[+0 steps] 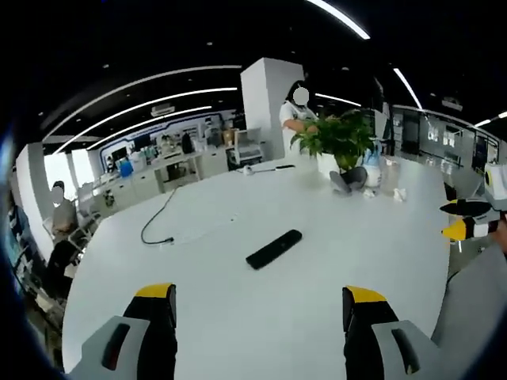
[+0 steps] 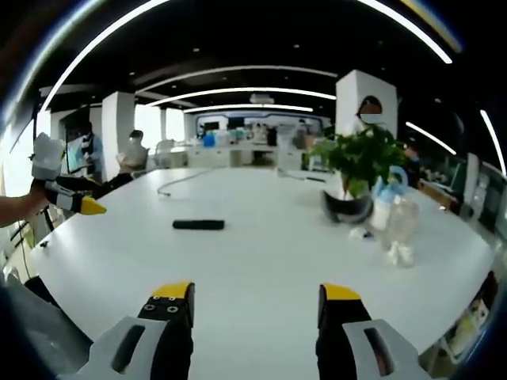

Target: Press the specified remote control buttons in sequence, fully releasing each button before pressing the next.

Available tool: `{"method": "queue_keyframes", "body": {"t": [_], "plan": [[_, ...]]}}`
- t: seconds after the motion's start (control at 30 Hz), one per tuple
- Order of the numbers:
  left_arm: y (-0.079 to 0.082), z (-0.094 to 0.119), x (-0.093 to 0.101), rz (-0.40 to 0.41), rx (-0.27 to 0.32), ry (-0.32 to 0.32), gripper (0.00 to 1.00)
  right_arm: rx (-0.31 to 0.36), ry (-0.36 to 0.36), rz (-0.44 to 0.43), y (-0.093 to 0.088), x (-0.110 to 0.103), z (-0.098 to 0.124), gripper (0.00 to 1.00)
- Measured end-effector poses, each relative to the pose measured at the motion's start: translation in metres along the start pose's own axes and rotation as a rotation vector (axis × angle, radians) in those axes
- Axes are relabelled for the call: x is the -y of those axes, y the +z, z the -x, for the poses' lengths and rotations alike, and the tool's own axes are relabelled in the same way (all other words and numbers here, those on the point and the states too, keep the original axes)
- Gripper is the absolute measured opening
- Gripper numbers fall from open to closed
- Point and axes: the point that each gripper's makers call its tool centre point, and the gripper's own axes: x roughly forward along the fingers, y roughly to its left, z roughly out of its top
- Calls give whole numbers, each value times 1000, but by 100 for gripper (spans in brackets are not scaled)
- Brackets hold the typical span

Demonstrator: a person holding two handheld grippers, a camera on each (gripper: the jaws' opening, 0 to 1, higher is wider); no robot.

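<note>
White covers the big round table (image 1: 317, 237), and in the left gripper view a black remote (image 1: 273, 248) lies flat near its middle, ahead of the left gripper (image 1: 260, 309), whose yellow-tipped jaws are spread wide on nothing. A dark cable (image 1: 162, 218) trails to the left; a potted plant (image 1: 337, 142) stands further back. In the right gripper view the remote (image 2: 198, 225) lies left of centre, well apart from the right gripper (image 2: 257, 310), its jaws likewise spread, with the plant (image 2: 358, 170) and a plastic bottle (image 2: 402, 224) to the right.
</note>
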Motion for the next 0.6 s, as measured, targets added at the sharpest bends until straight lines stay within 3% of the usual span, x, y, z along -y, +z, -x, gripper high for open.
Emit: {"method": "queue_keyframes", "body": {"t": [0.13,0.3,0.6], "plan": [[9,-15,1,-32,-13,-51,88,-6,3,-2,-1,0,0,59],[8,-38,-6,-91,-58,-82,85,-17,12,5,-3,-3,-1,57],[8,-71,-9,-129,-124,-139,83,-57,18,8,-9,-4,-1,38]]}}
